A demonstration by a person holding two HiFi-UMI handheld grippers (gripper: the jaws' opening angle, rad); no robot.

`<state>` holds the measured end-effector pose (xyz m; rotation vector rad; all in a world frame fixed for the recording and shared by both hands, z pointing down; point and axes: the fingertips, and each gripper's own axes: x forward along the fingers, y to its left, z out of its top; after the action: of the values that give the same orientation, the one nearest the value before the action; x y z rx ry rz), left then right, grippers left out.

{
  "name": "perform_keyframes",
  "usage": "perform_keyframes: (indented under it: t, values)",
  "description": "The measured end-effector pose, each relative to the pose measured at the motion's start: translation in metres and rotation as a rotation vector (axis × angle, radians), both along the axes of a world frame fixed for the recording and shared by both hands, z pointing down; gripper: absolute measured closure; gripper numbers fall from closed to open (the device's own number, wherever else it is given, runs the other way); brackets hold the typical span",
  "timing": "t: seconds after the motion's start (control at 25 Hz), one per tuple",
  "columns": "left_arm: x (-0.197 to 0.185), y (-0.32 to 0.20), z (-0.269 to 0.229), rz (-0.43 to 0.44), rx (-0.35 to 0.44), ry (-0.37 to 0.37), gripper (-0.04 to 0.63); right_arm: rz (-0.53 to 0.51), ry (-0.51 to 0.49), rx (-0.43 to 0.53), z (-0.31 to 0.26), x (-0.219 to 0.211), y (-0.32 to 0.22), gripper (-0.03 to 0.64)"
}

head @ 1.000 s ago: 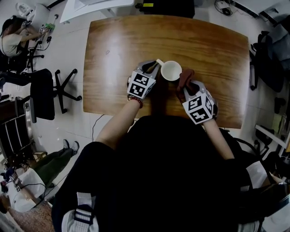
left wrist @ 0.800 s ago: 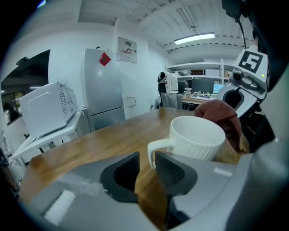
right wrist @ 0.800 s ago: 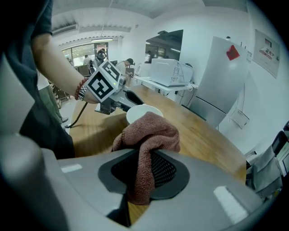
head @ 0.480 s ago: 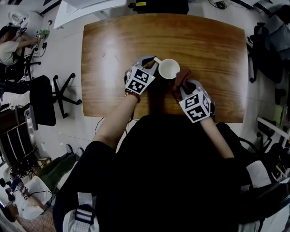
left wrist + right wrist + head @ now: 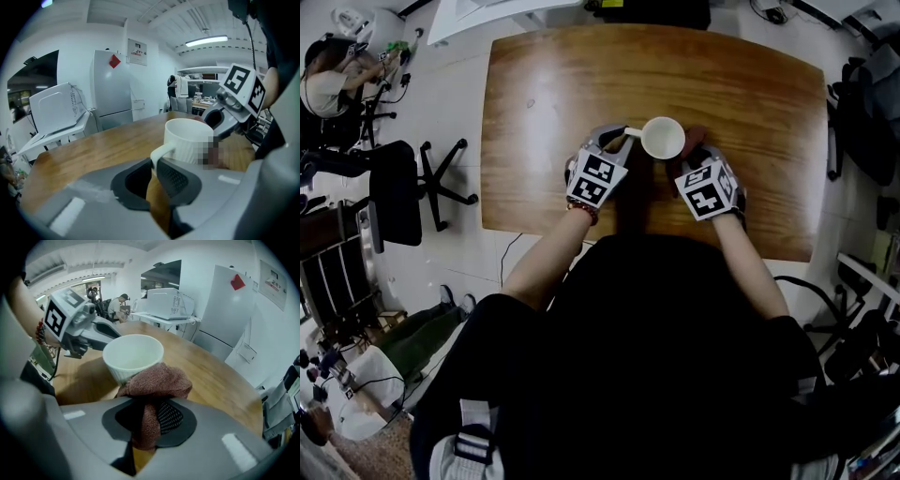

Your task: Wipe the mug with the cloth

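Note:
A white ribbed mug (image 5: pixel 663 137) stands upright on the wooden table (image 5: pixel 581 75). My left gripper (image 5: pixel 615 142) is shut on the mug's handle (image 5: pixel 158 153), seen close up in the left gripper view, with the mug body (image 5: pixel 190 140) just beyond the jaws. My right gripper (image 5: pixel 692 157) is shut on a reddish-brown cloth (image 5: pixel 157 385). The cloth bunches out of the jaws and presses against the near side of the mug (image 5: pixel 131 356). In the head view the cloth (image 5: pixel 695 139) shows only as a small dark patch right of the mug.
A microwave (image 5: pixel 54 112) and a white fridge (image 5: pixel 110 89) stand beyond the table's far end. Office chairs (image 5: pixel 403 187) stand on the floor left of the table, and a person sits at the far left (image 5: pixel 323 80). Bare tabletop stretches behind the mug.
My right gripper has moved up and in towards the mug, so the cloth now lies against its side. The left gripper and mug have stayed about where they were.

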<state>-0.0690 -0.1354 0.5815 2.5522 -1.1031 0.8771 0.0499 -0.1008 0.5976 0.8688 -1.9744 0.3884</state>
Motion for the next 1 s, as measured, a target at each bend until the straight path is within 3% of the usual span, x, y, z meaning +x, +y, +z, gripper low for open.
perform_keyframes:
  t: [0.2,0.6,1.0]
  values:
    - [-0.003,0.013,0.0,0.003,-0.01,0.0,0.552,-0.012,0.012,-0.007,0.005,0.001,-0.002,0.551]
    - [-0.003,0.011,0.001,-0.029,-0.038,0.01,0.565,0.099,-0.212,-0.025,-0.047,-0.01,0.026,0.551]
    - [-0.001,0.024,0.001,-0.04,-0.056,0.022,0.56,0.148,-0.187,-0.068,-0.006,-0.01,0.025,0.551]
